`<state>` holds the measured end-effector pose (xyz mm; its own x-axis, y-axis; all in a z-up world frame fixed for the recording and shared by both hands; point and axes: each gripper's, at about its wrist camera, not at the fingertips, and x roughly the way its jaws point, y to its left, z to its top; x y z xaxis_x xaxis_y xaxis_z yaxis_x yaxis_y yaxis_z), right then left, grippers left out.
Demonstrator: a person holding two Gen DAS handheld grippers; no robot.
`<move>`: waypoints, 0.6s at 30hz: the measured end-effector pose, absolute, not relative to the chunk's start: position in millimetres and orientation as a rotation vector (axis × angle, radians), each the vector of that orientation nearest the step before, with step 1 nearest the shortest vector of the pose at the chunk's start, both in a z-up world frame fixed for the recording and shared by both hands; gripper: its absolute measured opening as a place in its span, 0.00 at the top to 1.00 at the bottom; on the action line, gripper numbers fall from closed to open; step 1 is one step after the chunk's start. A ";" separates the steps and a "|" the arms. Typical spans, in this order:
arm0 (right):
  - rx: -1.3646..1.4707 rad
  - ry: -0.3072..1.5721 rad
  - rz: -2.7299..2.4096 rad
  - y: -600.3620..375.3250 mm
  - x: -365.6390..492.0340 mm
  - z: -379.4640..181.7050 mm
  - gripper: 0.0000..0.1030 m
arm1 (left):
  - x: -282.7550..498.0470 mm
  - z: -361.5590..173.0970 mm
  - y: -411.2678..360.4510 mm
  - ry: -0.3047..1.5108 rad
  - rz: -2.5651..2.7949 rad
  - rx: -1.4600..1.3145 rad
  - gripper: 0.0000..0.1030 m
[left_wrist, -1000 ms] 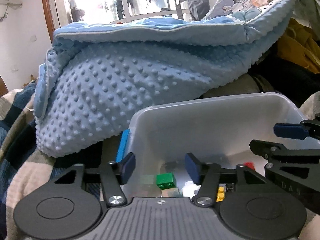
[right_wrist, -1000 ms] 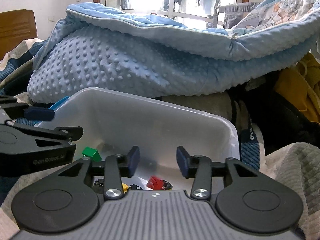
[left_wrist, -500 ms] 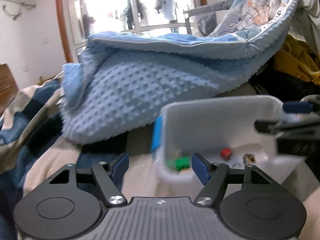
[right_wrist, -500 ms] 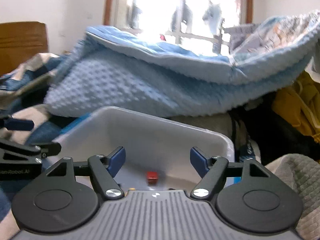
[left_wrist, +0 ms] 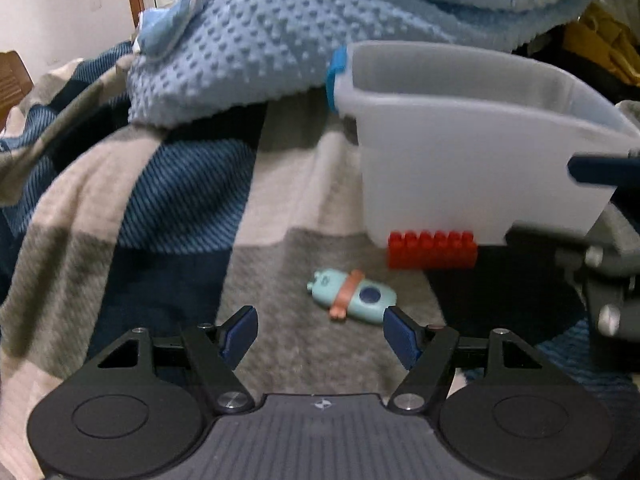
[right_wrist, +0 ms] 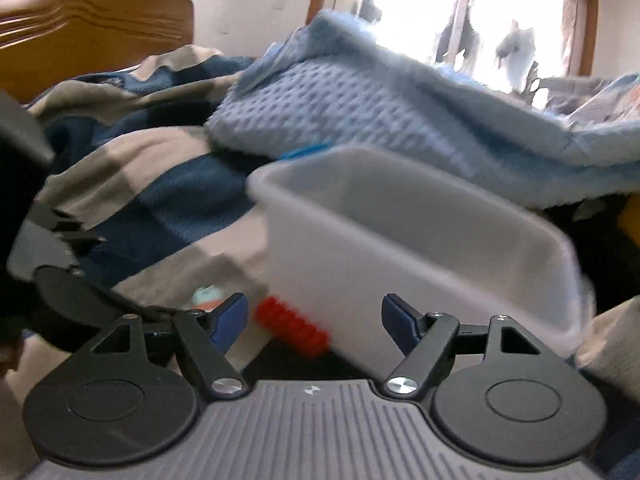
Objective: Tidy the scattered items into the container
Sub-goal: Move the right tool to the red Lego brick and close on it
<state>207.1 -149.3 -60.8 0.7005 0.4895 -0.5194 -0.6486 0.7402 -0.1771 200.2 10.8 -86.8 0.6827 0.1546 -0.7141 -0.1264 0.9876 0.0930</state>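
Left gripper (left_wrist: 320, 334), jaws wide and empty, has the teal toy (left_wrist: 352, 296) at twelve o'clock, lengthwise ten-to-four; right gripper (right_wrist: 312, 320), seemingly farther, wide too.

The left gripper (left_wrist: 320, 330) stands wide open with nothing between its blue pads (left_wrist: 239, 333), above a checked blanket (left_wrist: 168, 200). Just beyond the right pad, toward one o'clock, a small teal toy (left_wrist: 352, 297) with an orange band lies flat on a grey square. Further along at one o'clock a red brick (left_wrist: 432, 249) touches the near base of the translucent container (left_wrist: 472, 148). A dotted blue blanket (left_wrist: 280, 36) is heaped at twelve o'clock. At three o'clock, the right gripper's blue fingertip (left_wrist: 604, 170) enters frame.
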 end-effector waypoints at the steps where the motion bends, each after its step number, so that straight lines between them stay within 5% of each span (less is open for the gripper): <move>1: -0.356 0.482 0.673 -147.9 207.6 -65.2 0.26 | 200.8 -89.8 11.6 0.810 0.160 0.038 0.29; 18: -0.358 0.651 0.822 -134.6 279.7 -133.8 0.34 | 214.8 -105.8 29.3 0.835 0.185 0.060 0.29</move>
